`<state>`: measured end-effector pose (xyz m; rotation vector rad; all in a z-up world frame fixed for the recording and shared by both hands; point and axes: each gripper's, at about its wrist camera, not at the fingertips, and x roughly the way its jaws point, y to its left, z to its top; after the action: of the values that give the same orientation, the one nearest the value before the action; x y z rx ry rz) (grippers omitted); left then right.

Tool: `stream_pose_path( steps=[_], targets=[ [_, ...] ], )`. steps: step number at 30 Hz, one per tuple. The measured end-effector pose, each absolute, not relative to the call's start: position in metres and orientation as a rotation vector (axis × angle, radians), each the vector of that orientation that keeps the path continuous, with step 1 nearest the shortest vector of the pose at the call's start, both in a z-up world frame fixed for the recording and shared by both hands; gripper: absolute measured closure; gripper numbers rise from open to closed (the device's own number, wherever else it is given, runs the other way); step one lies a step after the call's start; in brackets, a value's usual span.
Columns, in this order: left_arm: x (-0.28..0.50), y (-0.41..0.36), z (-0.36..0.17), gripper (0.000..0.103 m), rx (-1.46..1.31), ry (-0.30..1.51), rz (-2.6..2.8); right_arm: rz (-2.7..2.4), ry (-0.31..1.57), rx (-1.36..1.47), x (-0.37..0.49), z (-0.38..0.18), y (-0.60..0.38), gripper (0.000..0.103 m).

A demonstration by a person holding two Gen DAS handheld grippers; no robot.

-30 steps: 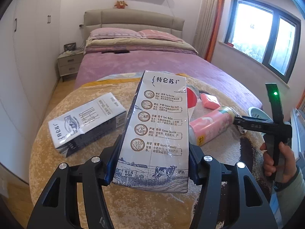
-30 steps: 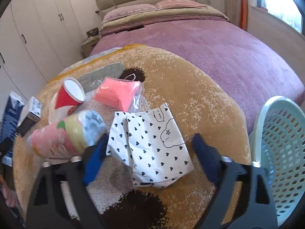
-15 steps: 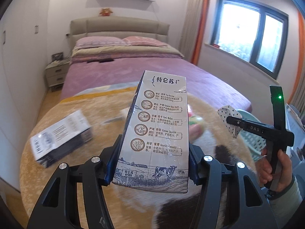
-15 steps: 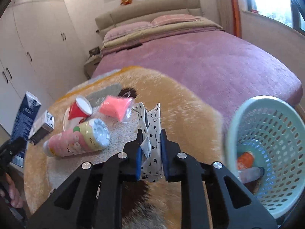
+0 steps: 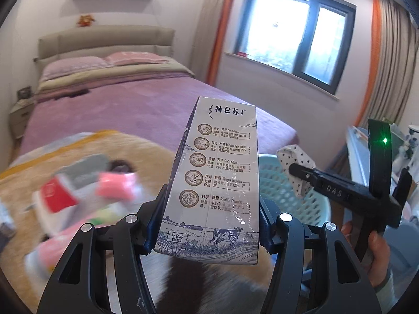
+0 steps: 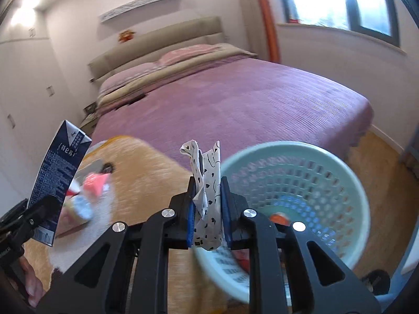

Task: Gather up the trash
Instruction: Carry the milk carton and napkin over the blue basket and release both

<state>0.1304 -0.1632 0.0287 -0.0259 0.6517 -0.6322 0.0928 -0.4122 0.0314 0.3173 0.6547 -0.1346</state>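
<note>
My left gripper is shut on a tall grey milk carton and holds it upright in the air; the carton also shows in the right wrist view. My right gripper is shut on a crumpled white bag with black hearts, held over the near rim of a pale green plastic basket. The bag and the basket also show in the left wrist view, right of the carton. Some trash lies in the basket's bottom.
A round tan rug carries a red cup, a pink packet and a pink bottle, all blurred. A purple bed lies behind. A window is at the right.
Both grippers have swung right toward the basket. The right gripper closed on the heart-print bag, lifted it off the rug and carried it to the basket's rim. The left keeps holding the carton.
</note>
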Motion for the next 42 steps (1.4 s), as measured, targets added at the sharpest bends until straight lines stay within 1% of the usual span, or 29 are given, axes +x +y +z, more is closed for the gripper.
stream_pose_path(
  steps=[10,17,18,19,21,22,23,25,28,34,42],
  targets=[
    [0.165,-0.267,-0.004,0.047,0.006,0.747,-0.748,-0.246,0.740,0.403,0.100,-0.012,-0.473,0.088],
    [0.179,-0.305,-0.024,0.047,0.034,0.802,-0.762,-0.288,0.773,0.446,0.104,-0.028,-0.495,0.088],
    [0.180,-0.307,-0.026,0.046,0.031,0.808,-0.763,-0.285,0.773,0.456,0.104,-0.029,-0.497,0.088],
    [0.180,-0.307,-0.028,0.039,0.034,0.810,-0.768,-0.281,0.774,0.463,0.104,-0.029,-0.497,0.087],
    [0.177,-0.304,-0.028,0.030,0.045,0.796,-0.762,-0.282,0.781,0.478,0.105,-0.031,-0.499,0.078],
    [0.176,-0.302,-0.026,0.027,0.048,0.787,-0.755,-0.284,0.782,0.486,0.104,-0.031,-0.499,0.069],
    [0.175,-0.300,-0.025,0.027,0.048,0.782,-0.753,-0.285,0.781,0.489,0.104,-0.032,-0.499,0.057],
    [0.170,-0.292,-0.022,0.026,0.041,0.776,-0.754,-0.294,0.765,0.491,0.100,-0.030,-0.499,0.045],
    [0.161,-0.278,-0.017,0.024,0.031,0.760,-0.746,-0.289,0.750,0.483,0.094,-0.025,-0.494,0.045],
    [0.151,-0.246,-0.001,0.023,-0.041,0.764,-0.756,-0.269,0.727,0.480,0.081,-0.012,-0.475,0.045],
    [0.117,-0.189,0.037,0.023,-0.055,0.663,-0.738,-0.199,0.677,0.421,0.066,0.020,-0.428,0.045]
  ],
)
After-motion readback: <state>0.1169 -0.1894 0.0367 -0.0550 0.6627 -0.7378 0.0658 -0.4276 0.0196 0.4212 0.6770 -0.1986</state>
